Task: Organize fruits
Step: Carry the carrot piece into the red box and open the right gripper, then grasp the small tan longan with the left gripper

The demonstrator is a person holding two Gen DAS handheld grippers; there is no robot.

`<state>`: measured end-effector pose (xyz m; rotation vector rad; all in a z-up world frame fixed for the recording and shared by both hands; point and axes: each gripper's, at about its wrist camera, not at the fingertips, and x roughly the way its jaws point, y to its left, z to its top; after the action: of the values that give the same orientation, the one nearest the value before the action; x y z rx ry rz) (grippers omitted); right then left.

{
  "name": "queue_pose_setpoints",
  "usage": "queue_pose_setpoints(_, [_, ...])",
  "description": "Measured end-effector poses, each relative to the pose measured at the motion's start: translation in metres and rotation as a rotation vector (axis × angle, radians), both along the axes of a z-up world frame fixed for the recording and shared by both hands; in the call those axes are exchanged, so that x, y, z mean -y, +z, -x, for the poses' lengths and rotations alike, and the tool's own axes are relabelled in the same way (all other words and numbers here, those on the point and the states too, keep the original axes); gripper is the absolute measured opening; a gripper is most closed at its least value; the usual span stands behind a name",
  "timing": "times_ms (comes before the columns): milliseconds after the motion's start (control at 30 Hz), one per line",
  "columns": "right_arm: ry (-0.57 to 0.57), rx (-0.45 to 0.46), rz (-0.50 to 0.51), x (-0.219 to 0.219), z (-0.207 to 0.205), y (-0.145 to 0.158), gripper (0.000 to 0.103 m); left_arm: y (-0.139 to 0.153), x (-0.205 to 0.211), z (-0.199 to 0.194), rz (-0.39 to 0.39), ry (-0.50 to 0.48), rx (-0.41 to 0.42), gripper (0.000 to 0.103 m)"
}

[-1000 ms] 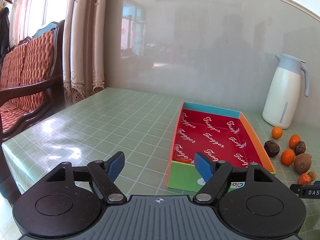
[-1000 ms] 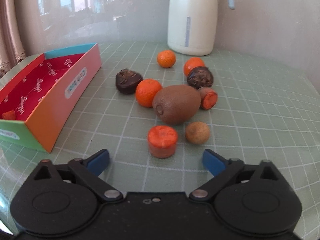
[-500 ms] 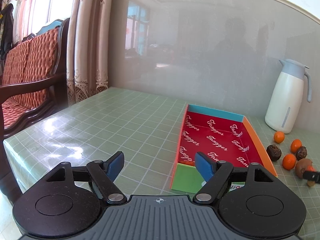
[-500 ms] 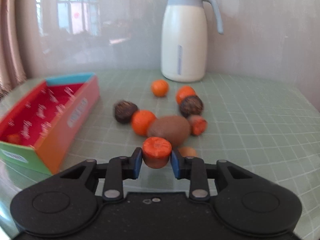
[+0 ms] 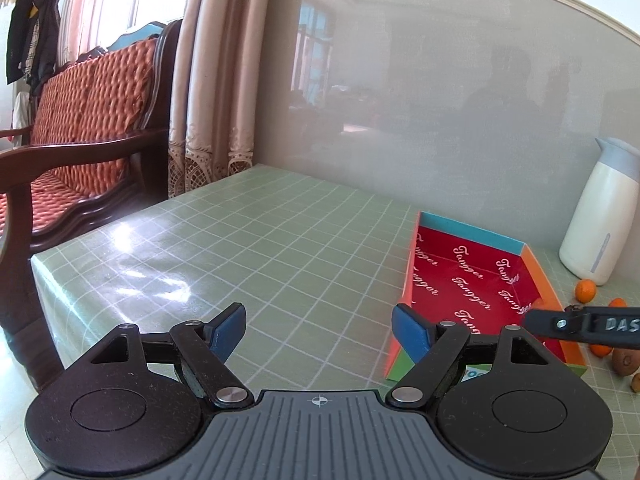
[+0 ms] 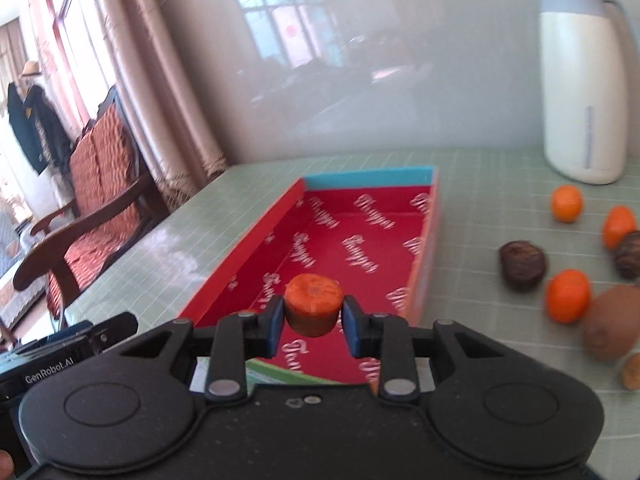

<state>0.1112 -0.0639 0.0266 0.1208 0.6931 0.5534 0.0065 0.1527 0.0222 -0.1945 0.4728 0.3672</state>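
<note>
Carrot chunk [image 6: 314,304] | clamped in right gripper [image 6: 314,322], held above near end of red box [image 6: 360,236] | left gripper [image 5: 318,330] gaping, empty | step: carrying to box | next: lower onto box floor, then release.

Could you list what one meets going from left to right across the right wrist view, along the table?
wooden chair → red box → carrot piece held in the right gripper → dark fruit → white jug
</note>
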Motion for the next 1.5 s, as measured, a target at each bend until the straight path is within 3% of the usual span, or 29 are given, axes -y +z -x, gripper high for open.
queue_pose_setpoints(267, [-0.003,-0.034,0.022,-0.011,-0.002,-0.003,0.039,-0.002,-0.003,-0.001,0.014,0.008,-0.006,0.081])
queue_pose_setpoints(333, [-0.010,-0.024,0.018,-0.008,-0.001,-0.001,0.046,-0.001,-0.002,-0.001,0.011,0.005,-0.006,0.081])
queue_pose_setpoints(533, [-0.051,0.039,0.026,0.010,0.007,0.012,0.050,-0.001,0.012,-0.005,0.004,-0.025,-0.005,0.081])
queue_pose_setpoints(600, [-0.080,0.056,0.026,0.022,0.010,0.015,0.055,-0.001,0.020,-0.007,-0.006,-0.044,-0.003,0.081])
queue_pose_setpoints(667, [-0.113,0.076,0.026,0.037,0.013,0.018,0.064,0.000,0.030,-0.009,-0.019,-0.067,-0.002,0.082])
queue_pose_setpoints(833, [-0.216,0.101,0.017,0.085,0.017,0.022,0.067,0.001,0.061,-0.014,-0.062,-0.136,0.003,0.082])
queue_pose_setpoints(933, [-0.306,0.114,0.009,0.119,0.020,0.021,0.078,0.001,0.081,-0.018,-0.083,-0.183,0.006,0.083])
queue_pose_setpoints(1267, [-0.648,0.086,-0.089,0.248,0.041,0.017,0.083,0.001,0.150,-0.031,-0.131,-0.348,0.022,0.087])
queue_pose_setpoints(1500, [-0.800,0.091,-0.092,0.301,0.070,0.011,0.084,-0.002,0.192,-0.042,-0.141,-0.454,0.010,0.088])
